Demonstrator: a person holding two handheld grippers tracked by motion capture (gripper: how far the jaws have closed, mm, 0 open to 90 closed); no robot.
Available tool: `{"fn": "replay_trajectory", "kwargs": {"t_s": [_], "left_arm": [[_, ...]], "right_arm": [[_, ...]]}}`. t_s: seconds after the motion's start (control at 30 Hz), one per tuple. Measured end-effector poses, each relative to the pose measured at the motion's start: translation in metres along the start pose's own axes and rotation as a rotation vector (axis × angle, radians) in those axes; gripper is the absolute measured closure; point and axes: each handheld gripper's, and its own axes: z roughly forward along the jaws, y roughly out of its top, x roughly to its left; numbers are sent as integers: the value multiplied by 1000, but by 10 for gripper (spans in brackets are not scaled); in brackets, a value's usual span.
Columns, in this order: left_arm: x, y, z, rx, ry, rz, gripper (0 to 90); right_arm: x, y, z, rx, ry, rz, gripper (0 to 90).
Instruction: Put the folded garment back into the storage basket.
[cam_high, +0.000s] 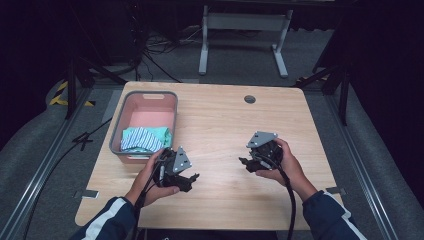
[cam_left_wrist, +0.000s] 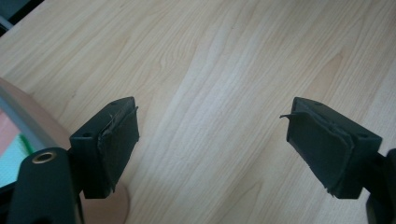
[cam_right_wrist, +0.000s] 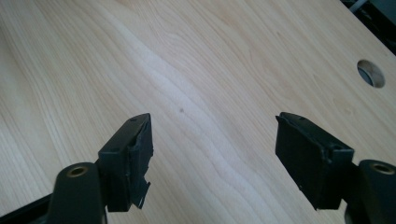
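A person is holding two grippers over a wooden table. The left gripper is hovering just beside a pink basket, jaws spread wide, gripping nothing. The right gripper is hovering well apart to the right, jaws equally wide and empty. Folded striped and teal cloths are lying inside the basket's near end.

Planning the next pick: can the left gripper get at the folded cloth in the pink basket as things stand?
Probably yes. The left gripper is open, holds nothing and sits beside the basket; the cloth lies uncovered at the near end, though the near wall must be cleared.
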Motion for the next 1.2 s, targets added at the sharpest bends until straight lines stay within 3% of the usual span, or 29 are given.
{"fn": "replay_trajectory", "kwargs": {"t_s": [0.1,0.3,0.57,0.9,1.17,1.2], "left_arm": [[-5,-4,6,9,-5,12,172],[-11,-12,17,43,-31,29,172],[-15,-21,28,60,-62,38,172],[-19,-34,40,83,-116,36,172],[-13,-42,45,44,-200,-43,157],[-10,-44,47,41,-214,-73,155]], "right_arm": [[1,-11,-1,28,-23,4,270],[3,-35,-2,54,-19,26,261],[2,-63,-8,43,-15,61,259],[-2,-108,-14,21,19,144,248],[-5,-138,-18,10,34,218,229],[-5,-142,-19,-1,33,228,227]]}}
